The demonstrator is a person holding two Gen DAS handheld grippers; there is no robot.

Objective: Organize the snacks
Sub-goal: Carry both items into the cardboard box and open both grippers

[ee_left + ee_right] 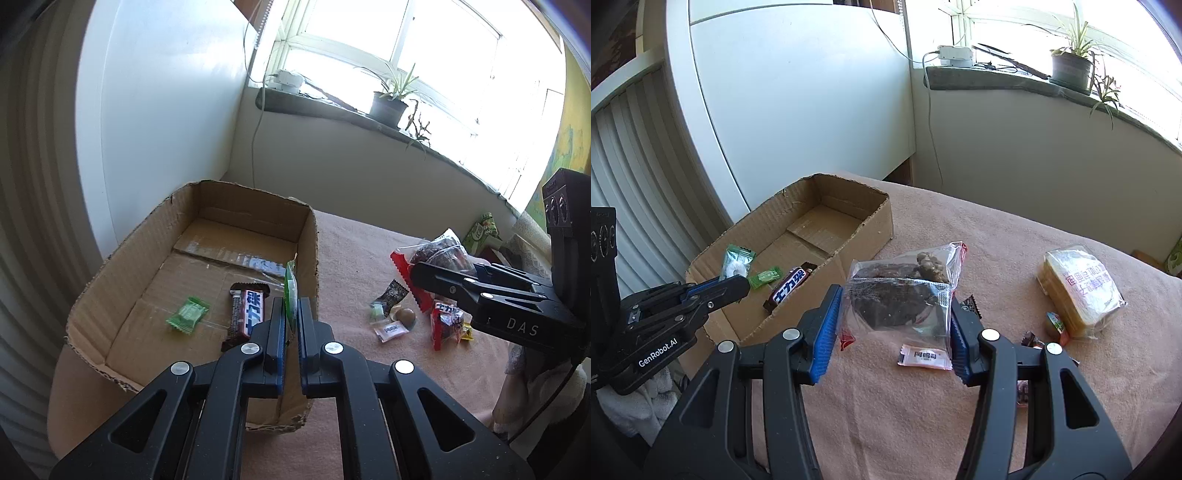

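An open cardboard box (122,280) (871,225) stands on the pink cloth. In it lie a green candy (187,315) (764,277) and a dark chocolate bar (247,314) (790,288). My left gripper (291,306) (733,284) is shut on a thin green-and-white packet (291,288) (737,264), held above the box's near end. My right gripper (895,306) (421,273) is shut on a clear bag of dark brown snack (897,295) (443,251) with a red edge, lifted above the cloth to the right of the box.
Loose snacks lie on the cloth: a white sachet (925,356), a wrapped yellow cake (1078,288), a red packet (447,325), small candies (391,314). A green packet (482,229) sits at the far right. Behind are a white wall and a windowsill with a potted plant (388,107).
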